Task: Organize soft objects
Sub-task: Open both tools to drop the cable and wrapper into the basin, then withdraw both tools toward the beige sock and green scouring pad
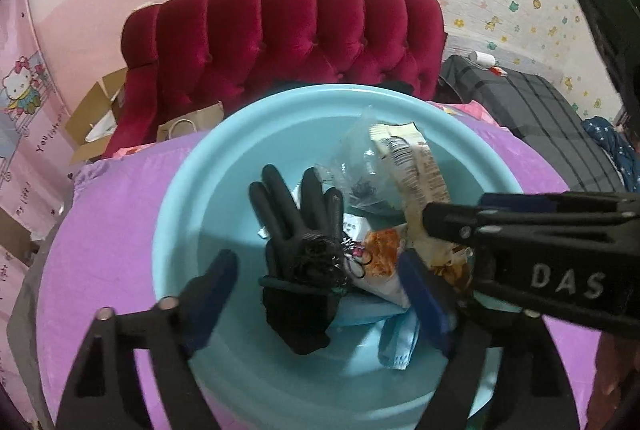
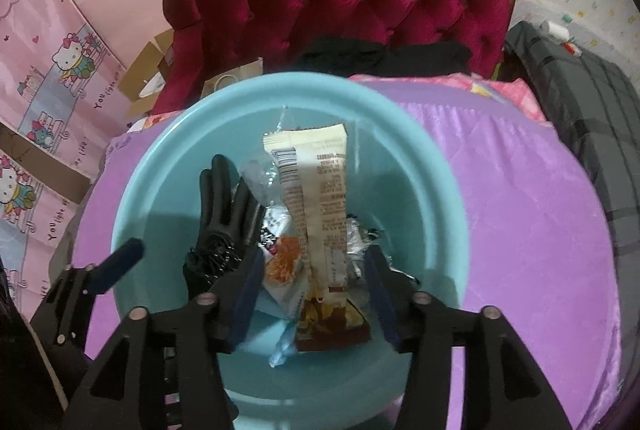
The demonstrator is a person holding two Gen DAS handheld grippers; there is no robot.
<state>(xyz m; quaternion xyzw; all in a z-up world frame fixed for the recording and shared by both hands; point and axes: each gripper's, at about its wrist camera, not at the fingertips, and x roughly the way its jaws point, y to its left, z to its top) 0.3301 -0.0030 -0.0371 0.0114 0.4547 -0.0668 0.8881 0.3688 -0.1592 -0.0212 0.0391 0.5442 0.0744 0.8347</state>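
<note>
1. A light blue basin (image 1: pixel 176 198) sits on a purple bedspread (image 1: pixel 112 214), in front of a red tufted headboard (image 1: pixel 288 34).
2. Inside the basin lies a black glove (image 1: pixel 296 226), fingers pointing toward the headboard, with a black coiled hair tie (image 1: pixel 316 258) resting on its palm.
3. Just beside the glove is a long cream snack packet (image 2: pixel 320 198), its printed back facing up, reaching from the middle of the basin toward the near wall.
4. A clear plastic bag (image 1: pixel 356 158) lies behind the packet, and a light blue face mask (image 1: pixel 400 346) sits at the near side of the basin floor.
5. The left hand-held gripper (image 1: pixel 320 310) hangs over the basin with its jaws spread wide; the glove's cuff lies between them, and neither pad presses on it.
6. The right hand-held gripper (image 2: pixel 316 294) hangs above the lower end of the snack packet, jaws partly apart on either side of it, with gaps visible, so nothing is gripped.
7. Its black body reaches in from the right in the left wrist view.
</note>
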